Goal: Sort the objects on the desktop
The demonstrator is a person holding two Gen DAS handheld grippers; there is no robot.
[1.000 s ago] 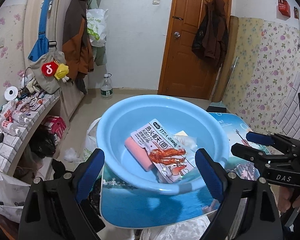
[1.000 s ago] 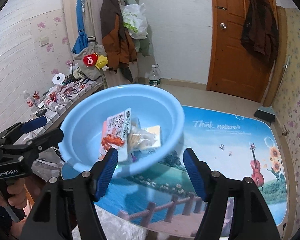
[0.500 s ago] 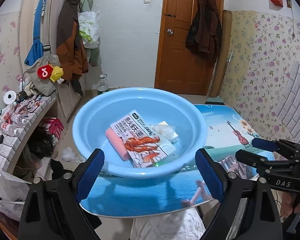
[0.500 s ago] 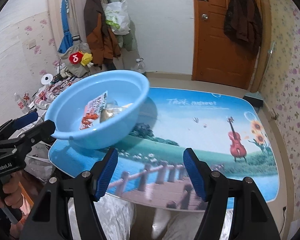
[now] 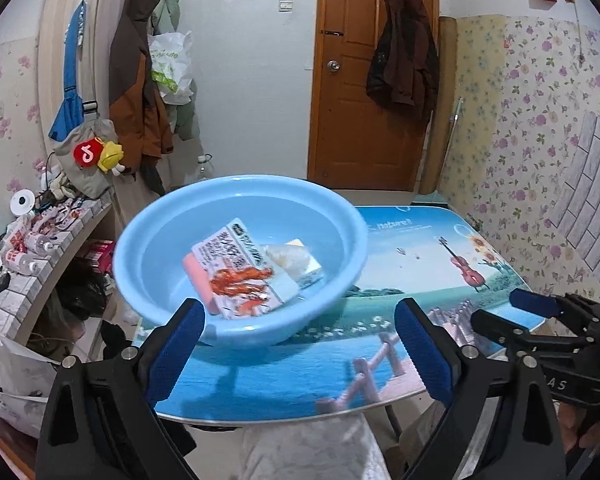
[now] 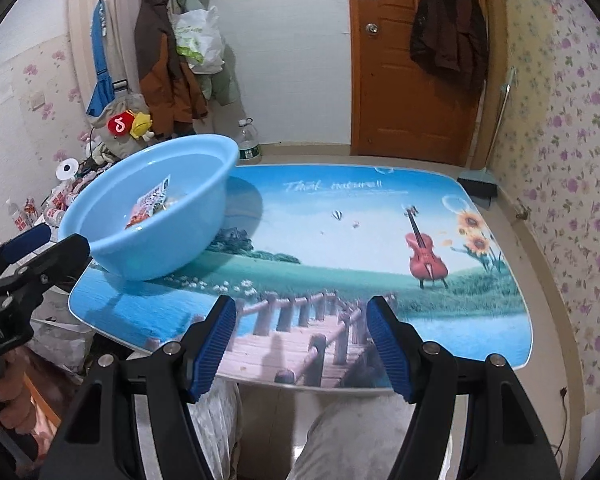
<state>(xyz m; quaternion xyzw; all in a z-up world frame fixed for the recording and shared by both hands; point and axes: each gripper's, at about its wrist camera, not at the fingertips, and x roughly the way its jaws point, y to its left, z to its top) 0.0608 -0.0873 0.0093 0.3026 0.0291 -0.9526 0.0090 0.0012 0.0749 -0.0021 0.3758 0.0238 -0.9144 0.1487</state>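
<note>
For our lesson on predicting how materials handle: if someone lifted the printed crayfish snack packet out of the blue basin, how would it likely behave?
The snack packet looks like thin, flat printed film, so it would probably flex and sag instead of holding stiff. Its glossy surface suggests it may slip between pads. It lies partly over a pink bar in the blue basin, so lifting it might shift that bar.

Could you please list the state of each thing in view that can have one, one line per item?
Blue basin: upright on the table's left part, holding items.
Snack packet: lying in the basin, printed side up.
Pink bar: in the basin, partly under the packet.
Table: bare apart from the basin.
Door: closed.
Left hand-held gripper: open, empty.
Right hand-held gripper: open, empty.
</note>
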